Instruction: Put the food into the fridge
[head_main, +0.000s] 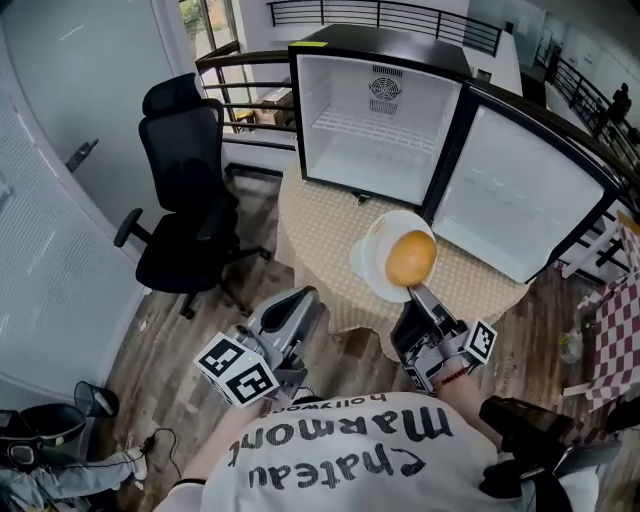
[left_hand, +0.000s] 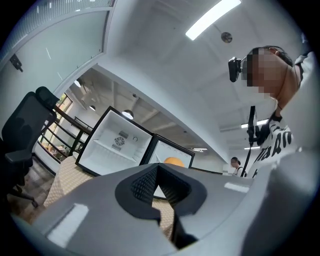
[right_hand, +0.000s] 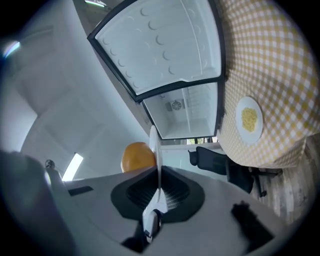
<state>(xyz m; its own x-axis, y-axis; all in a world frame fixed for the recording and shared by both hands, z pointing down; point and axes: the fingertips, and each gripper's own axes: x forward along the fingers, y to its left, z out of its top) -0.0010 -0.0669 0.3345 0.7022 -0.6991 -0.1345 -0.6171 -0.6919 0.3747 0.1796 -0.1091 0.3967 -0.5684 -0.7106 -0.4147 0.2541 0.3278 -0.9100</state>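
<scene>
The small black fridge (head_main: 375, 120) stands open on the table, its white inside empty and its door (head_main: 520, 195) swung to the right. My right gripper (head_main: 415, 292) is shut on the rim of a white plate (head_main: 385, 240) that carries a round orange bun (head_main: 410, 258), held above the table before the fridge. In the right gripper view the plate (right_hand: 156, 150) shows edge-on between the pads, with the bun (right_hand: 137, 156) beside it. A second plate with yellow food (right_hand: 248, 120) lies on the table. My left gripper (head_main: 305, 300) is shut and empty, low at the table's near edge.
A yellow checkered cloth (head_main: 320, 230) covers the table. A black office chair (head_main: 190, 190) stands to the left. A red checkered cloth (head_main: 620, 320) shows at the right edge and a dark bin (head_main: 95, 400) sits on the wooden floor at lower left.
</scene>
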